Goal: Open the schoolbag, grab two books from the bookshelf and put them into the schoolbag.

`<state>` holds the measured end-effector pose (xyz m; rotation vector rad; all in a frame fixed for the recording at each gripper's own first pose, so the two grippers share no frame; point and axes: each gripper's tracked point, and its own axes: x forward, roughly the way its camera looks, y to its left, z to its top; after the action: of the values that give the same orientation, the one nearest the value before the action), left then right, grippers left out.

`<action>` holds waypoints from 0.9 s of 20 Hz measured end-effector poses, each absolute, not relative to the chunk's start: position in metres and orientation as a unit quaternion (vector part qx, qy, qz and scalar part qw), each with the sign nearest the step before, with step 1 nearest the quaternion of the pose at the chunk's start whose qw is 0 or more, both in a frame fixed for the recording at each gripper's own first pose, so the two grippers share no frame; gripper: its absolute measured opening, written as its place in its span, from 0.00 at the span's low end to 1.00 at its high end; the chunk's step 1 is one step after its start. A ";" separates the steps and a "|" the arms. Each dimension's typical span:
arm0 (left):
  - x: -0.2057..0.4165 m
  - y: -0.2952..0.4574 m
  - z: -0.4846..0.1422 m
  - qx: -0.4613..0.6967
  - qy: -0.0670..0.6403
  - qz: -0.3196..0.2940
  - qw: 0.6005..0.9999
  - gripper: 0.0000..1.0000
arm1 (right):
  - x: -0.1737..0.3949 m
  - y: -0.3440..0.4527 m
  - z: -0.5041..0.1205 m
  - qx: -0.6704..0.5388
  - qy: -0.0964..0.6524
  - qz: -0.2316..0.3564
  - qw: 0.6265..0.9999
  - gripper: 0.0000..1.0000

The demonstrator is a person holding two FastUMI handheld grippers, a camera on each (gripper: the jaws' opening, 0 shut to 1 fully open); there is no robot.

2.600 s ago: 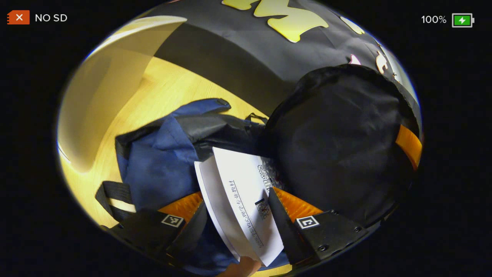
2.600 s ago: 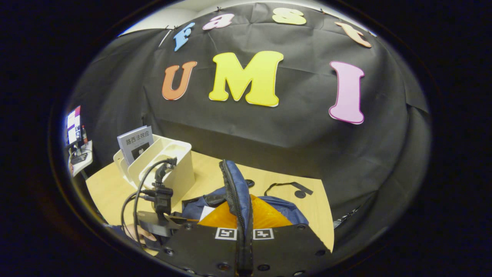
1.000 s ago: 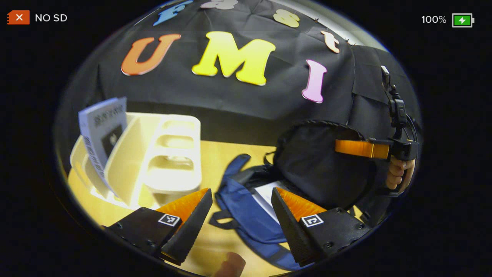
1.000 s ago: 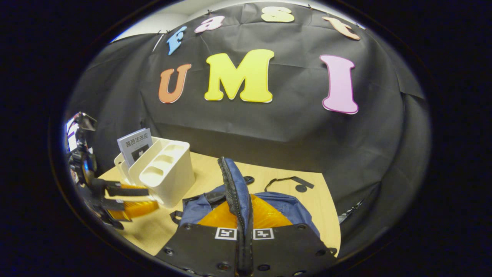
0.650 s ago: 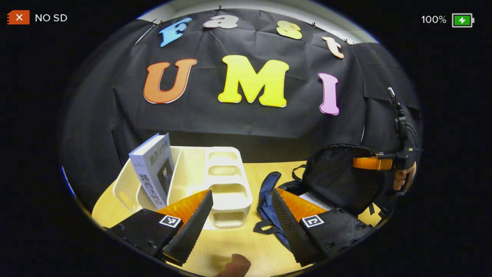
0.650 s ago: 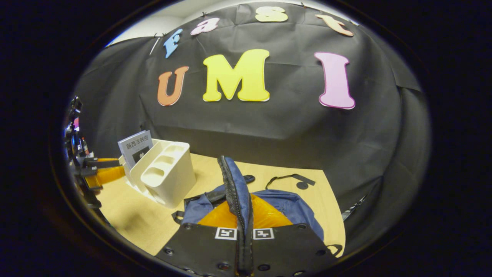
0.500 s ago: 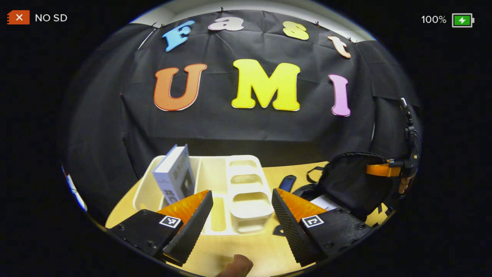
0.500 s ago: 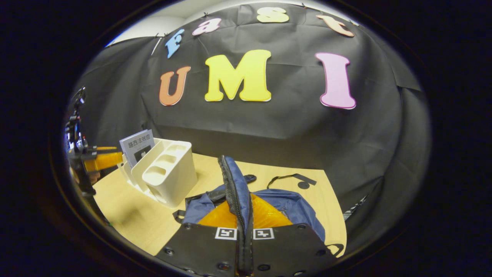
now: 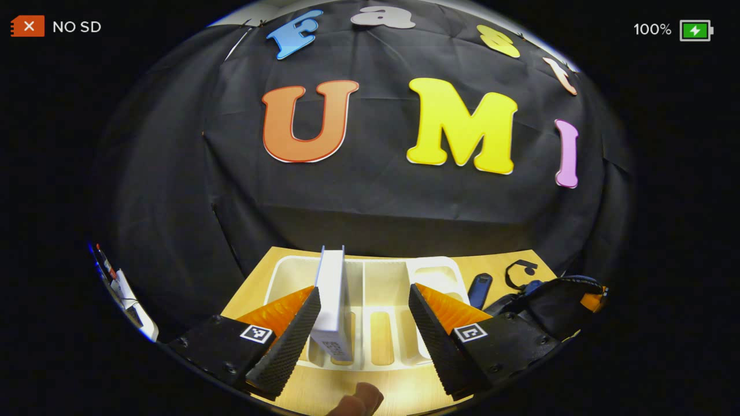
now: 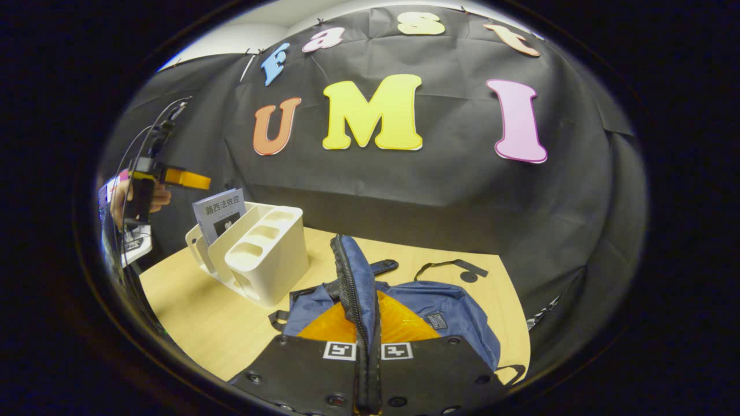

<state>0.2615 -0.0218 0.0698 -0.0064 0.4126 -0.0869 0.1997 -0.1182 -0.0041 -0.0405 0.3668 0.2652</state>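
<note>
Our left gripper (image 9: 361, 315) hangs with jaws spread wide above the cream plastic bookshelf (image 9: 381, 289), the upright white-covered book (image 9: 334, 303) standing between its fingers, close beside one finger, clear of the other. Our right gripper (image 10: 368, 370) is clamped on the zippered edge of the navy-blue fabric schoolbag (image 10: 404, 300), holding its flap raised over the pale wooden table (image 10: 196, 312). Farther off in the right gripper view, the book leans in the bookshelf's end slot, near the schoolbag. We judge the risk ahead: closing off-centre could tip the book against the divider or drag the light bookshelf; slackening the flap could shut the bag's mouth.
</note>
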 end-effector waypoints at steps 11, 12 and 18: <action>0.311 0.005 0.010 0.057 0.379 -0.020 0.924 0.95 | 0.187 -0.135 -0.017 -0.004 0.162 0.127 0.979 0.01; 0.316 0.006 0.007 0.066 0.384 -0.022 0.921 0.95 | 0.186 -0.136 -0.018 -0.005 0.161 0.127 0.979 0.01; 0.319 0.012 -0.021 0.064 0.481 -0.014 0.875 0.89 | 0.185 -0.135 -0.027 -0.015 0.159 0.126 0.979 0.01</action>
<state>0.3186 0.0122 -0.0213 0.1336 1.0034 -0.0289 0.1852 -0.1354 -0.0269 -0.0308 0.3195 0.2533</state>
